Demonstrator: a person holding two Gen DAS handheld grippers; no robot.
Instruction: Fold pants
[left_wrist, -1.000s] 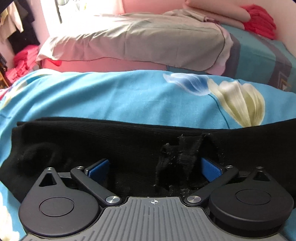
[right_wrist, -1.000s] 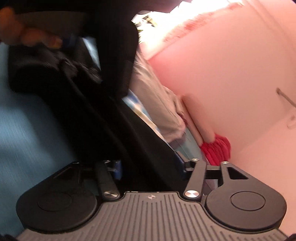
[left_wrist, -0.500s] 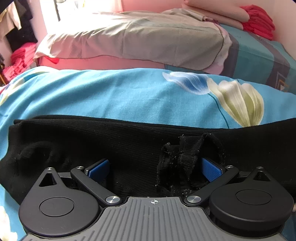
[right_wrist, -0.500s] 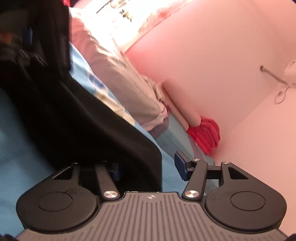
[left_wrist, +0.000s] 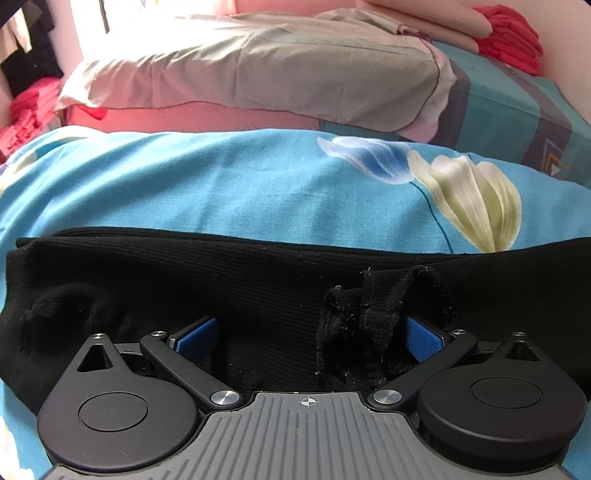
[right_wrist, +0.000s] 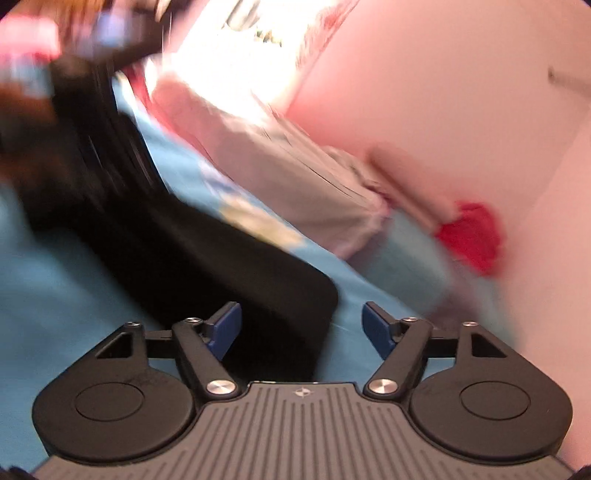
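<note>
Black ribbed pants (left_wrist: 229, 280) lie in a long band across the blue flowered bedsheet (left_wrist: 221, 184). My left gripper (left_wrist: 310, 332) is open and low over the pants, blue pads (left_wrist: 195, 334) wide apart, with a rumpled bunch of black fabric (left_wrist: 362, 325) rising between them near the right pad. My right gripper (right_wrist: 301, 328) is open above the pants' end (right_wrist: 258, 295), which lies on the sheet and reaches between the pads; I cannot tell if it touches them. The right wrist view is blurred.
A grey-beige pillow (left_wrist: 258, 74) lies at the back of the bed, with a pink roll and red folded cloth (left_wrist: 509, 29) at the far right. Red clothes (left_wrist: 26, 110) are piled at the left edge. A pink wall (right_wrist: 443, 92) stands beyond the bed.
My right gripper has opened and let go of the pants' end, which now lies flat on the sheet, and it is swinging fast. My left gripper has barely moved.
</note>
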